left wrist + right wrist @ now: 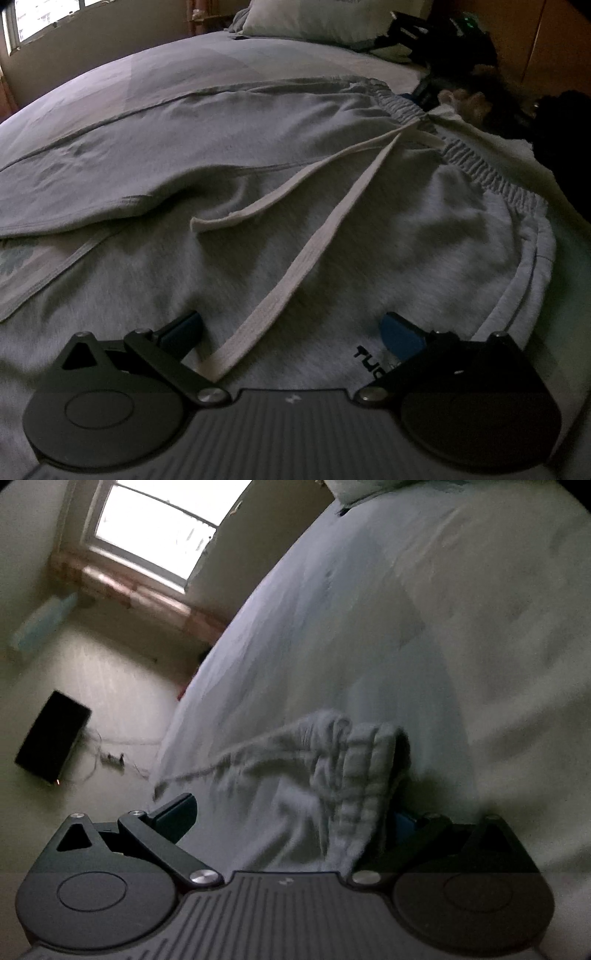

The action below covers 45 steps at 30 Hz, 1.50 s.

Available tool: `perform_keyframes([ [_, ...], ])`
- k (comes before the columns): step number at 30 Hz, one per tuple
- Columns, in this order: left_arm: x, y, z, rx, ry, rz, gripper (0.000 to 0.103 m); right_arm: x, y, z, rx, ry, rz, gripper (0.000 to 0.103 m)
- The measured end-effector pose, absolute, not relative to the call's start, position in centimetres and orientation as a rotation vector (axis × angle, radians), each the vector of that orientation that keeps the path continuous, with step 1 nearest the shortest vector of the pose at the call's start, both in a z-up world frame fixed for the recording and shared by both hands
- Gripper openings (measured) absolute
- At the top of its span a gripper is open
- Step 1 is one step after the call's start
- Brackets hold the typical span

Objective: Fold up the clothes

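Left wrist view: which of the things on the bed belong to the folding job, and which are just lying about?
Part of the job:
- grey shorts
- white drawstring
- left gripper, open over the shorts

Lying about:
- pillow
- dark gear at the bed's far corner
- bedsheet

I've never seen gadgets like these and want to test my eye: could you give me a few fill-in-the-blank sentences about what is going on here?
1. The grey shorts lie spread on a ____.
2. A white ____ runs from the waistband down between the fingers of the left gripper.
3. The left gripper's fingers stand ____, gripping nothing.
4. Grey ribbed cloth lies between the fingers of the ____ gripper.

Missing words: bed; drawstring; open; right
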State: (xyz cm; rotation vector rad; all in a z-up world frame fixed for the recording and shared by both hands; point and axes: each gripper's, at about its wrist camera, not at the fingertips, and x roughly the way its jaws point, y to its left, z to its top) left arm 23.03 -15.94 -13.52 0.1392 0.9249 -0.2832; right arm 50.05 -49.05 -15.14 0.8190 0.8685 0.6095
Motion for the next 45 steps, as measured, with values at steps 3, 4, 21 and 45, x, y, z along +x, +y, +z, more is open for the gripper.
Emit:
perform_keyframes([
  [3,23.1,-16.0,-13.5,0.141,0.923,-0.281,0.102,51.1,-48.8,-15.2,0.814,0.849,0.609,0.103],
  [4,23.1,-16.0,-13.5,0.141,0.922,-0.281,0.102,51.3,-48.6,-15.3,0.809,0.841,0.611,0.103],
  [21,23.3,-15.4,-13.6,0.142,0.91,-0.301,0.102,51.9,-46.9,-15.4,0.684,0.818,0.645,0.103],
  [45,23.1,-15.0,-13.8,0.157,0.882,-0.341,0.102,52.0,-48.8,-17.0,0.618,0.798,0.647,0.019],
])
